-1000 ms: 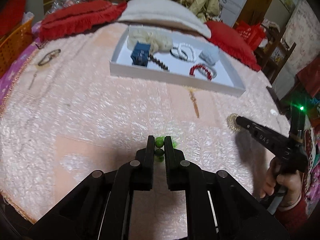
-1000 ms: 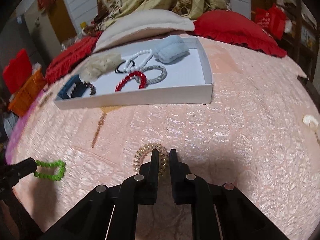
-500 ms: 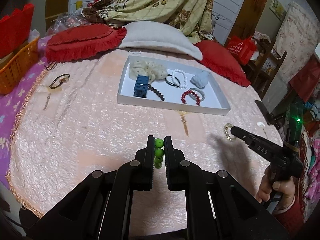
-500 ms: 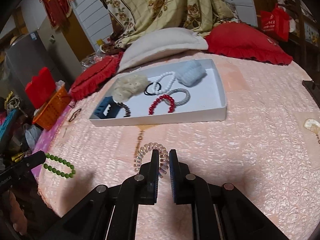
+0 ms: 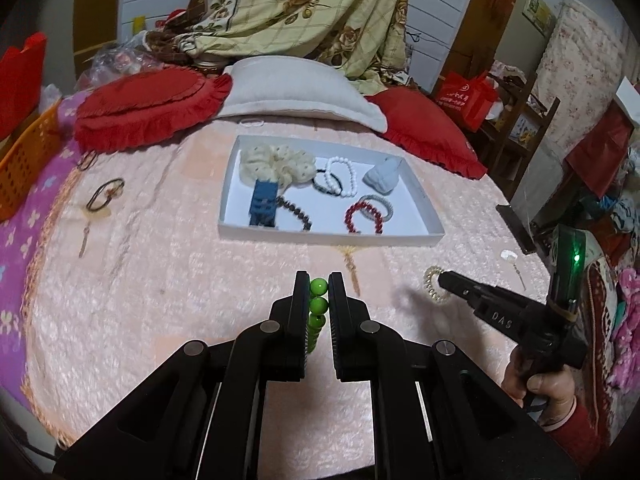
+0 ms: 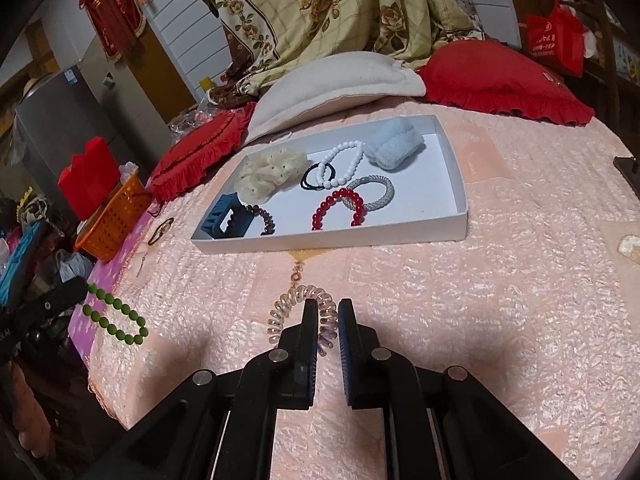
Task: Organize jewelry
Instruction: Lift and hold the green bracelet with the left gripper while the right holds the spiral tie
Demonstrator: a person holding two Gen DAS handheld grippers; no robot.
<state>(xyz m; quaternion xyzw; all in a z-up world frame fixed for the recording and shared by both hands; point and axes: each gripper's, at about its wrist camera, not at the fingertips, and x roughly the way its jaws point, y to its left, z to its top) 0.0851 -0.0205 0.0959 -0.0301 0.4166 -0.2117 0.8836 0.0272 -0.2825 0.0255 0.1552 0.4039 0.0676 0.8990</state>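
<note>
Green beaded bracelet [image 5: 318, 300] pinched in left hand-held gripper [image 5: 319, 280] (above bedspread [image 5: 160, 280]).

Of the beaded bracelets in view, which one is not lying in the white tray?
The green bead bracelet: it hangs from the left gripper, clamped between its fingers, above the bedspread. The red, white and dark brown ones lie in the tray.

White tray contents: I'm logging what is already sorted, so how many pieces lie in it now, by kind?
In the white tray:
Bead bracelets: 3 (white, red, dark brown)
Silver mesh bangle: 1
Scrunchies: 2 (cream, pale blue)
Black hair tie: 1
Blue hair claw: 1
Total: 8
</note>
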